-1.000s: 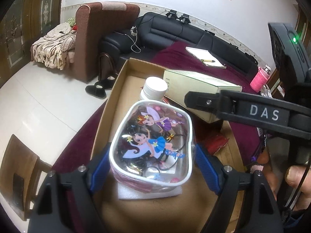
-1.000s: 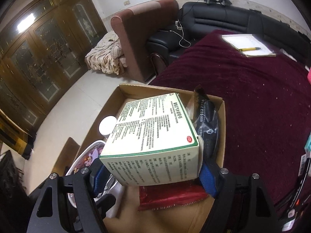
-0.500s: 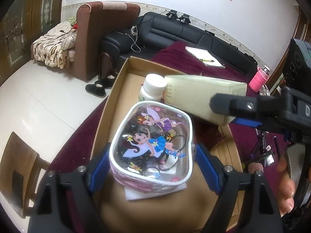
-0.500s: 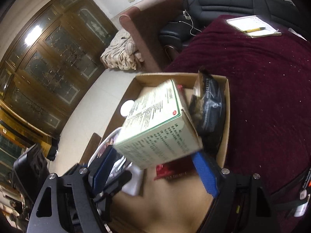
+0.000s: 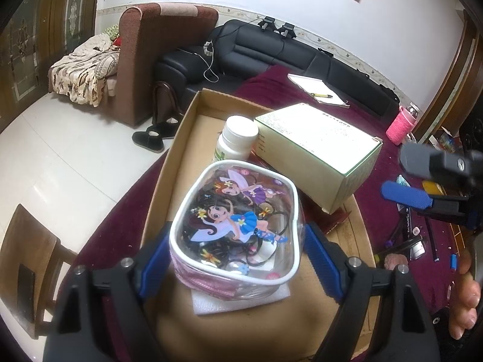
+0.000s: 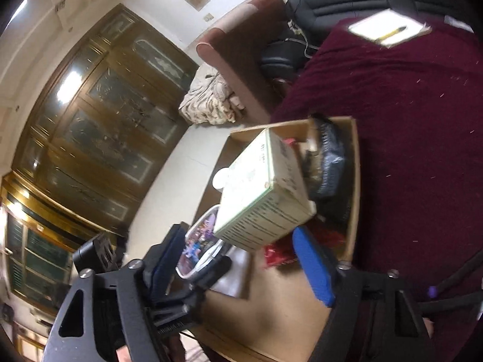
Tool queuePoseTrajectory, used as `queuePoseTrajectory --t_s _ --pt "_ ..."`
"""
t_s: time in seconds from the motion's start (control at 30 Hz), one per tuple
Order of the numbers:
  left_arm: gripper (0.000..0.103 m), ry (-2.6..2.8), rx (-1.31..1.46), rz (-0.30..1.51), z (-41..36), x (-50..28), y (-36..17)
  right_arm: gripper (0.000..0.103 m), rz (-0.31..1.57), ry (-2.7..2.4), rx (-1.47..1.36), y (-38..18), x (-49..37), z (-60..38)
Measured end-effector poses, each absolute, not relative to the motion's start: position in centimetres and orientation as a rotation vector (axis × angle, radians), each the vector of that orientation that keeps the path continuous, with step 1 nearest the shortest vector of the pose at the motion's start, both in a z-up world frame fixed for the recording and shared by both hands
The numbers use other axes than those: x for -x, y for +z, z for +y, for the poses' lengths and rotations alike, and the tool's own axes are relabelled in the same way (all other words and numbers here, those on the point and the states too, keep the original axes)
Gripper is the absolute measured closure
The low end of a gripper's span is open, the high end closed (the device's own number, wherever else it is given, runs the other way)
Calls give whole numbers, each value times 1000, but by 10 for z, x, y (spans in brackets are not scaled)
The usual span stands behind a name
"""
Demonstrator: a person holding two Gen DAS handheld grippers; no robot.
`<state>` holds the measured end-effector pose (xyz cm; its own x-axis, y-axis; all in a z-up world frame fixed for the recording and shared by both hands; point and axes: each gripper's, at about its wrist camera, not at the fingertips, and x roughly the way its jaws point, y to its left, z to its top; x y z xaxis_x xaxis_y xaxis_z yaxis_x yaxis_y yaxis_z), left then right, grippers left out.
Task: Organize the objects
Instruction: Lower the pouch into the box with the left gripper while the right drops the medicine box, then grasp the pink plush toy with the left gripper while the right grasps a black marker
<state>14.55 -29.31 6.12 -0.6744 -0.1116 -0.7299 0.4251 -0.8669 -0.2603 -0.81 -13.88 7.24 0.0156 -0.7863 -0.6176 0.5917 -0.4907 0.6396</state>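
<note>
The cardboard box (image 5: pixel 181 138) on your maroon cloth (image 6: pixel 422 120) holds the green-white carton (image 5: pixel 317 147); your right gripper (image 6: pixel 241 262), jaws just closing, grips nothing. Your left gripper (image 5: pixel 235 253) clamps the cartoon pouch (image 5: pixel 235 223) inside the box.

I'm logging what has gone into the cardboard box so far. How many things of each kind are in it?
Clear cartoon pouch: 1
White bottle: 1
Green-edged carton: 1
Red packet: 1
Black packet: 1
White foam sheet: 1
Total: 6
</note>
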Motion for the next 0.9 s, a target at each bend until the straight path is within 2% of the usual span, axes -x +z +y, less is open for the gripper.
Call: queuePoseTrajectory --t_s 0.13,0.3,0.43,0.57,0.9 --pt "20 -2558 -1076 604 -294 -145 62 40 -294 -1622 -1251 53 11 -160" --pt "20 -2551 -1084 592 -293 -144 60 40 -350 -1541 -1292 37 9 -167" --pt "20 -2555 -1085 596 -296 -140 61 39 -357 -1557 -1238 58 10 -148" --pt "19 -2547 -1100 596 -300 -127 60 28 -366 -1581 -1194 73 12 -123" --pt "12 -2544 -1051 628 -293 -139 71 26 -429 -1689 -1096 81 25 -27"
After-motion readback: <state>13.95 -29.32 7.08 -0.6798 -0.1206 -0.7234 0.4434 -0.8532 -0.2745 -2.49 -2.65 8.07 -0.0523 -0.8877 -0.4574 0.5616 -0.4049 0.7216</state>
